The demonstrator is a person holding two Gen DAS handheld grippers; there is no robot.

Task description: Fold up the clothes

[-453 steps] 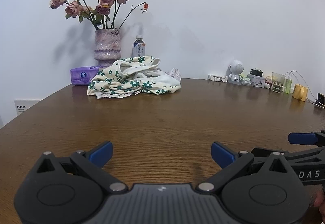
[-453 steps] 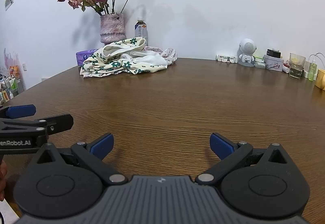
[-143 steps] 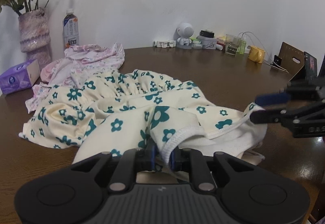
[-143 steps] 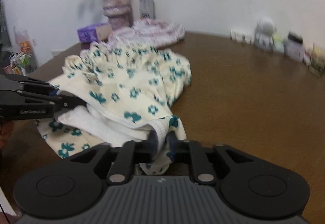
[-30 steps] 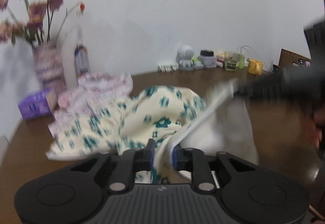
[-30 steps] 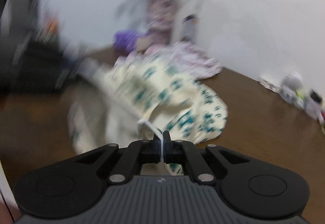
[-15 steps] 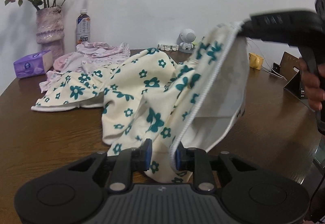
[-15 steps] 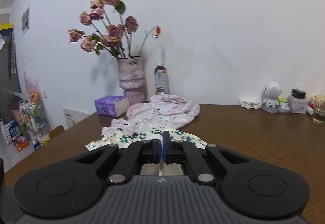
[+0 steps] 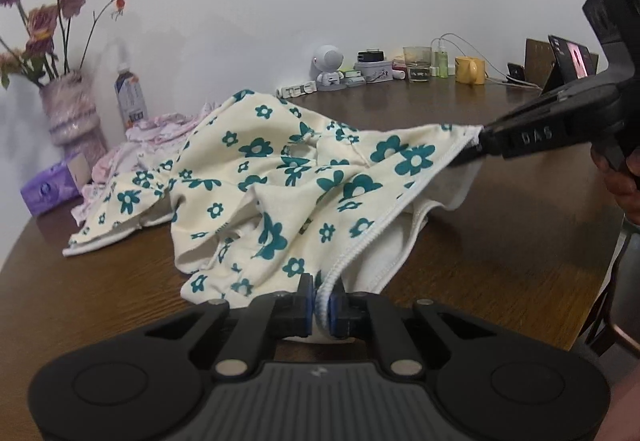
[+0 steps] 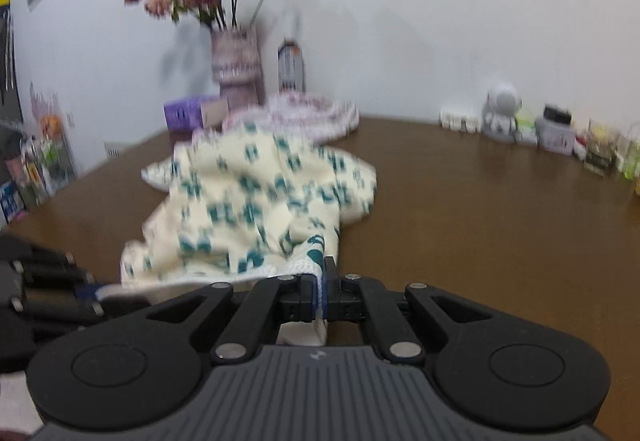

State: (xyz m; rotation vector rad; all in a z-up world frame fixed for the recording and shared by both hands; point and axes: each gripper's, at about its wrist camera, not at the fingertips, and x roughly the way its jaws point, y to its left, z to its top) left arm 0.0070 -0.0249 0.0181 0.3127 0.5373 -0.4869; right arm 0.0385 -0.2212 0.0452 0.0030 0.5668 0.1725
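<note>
Two grippers pinch one flowered garment (image 9: 280,177): from the left wrist, the left gripper (image 9: 321,306) clamps its white hem, the right gripper (image 9: 476,150) its far corner, above the table (image 9: 480,241). From the right wrist, blurred, the right gripper (image 10: 323,297) nips that hem

Brown wooden tabletop (image 9: 500,241). Far left edge: vase (image 9: 74,113) of dried roses (image 9: 40,17), bottle (image 9: 129,97) beside it, purple tissue box (image 9: 52,185) in front. Far edge by wall: white robot figurine (image 9: 329,67), glass cup (image 9: 417,63), yellow mug (image 9: 469,70).
</note>
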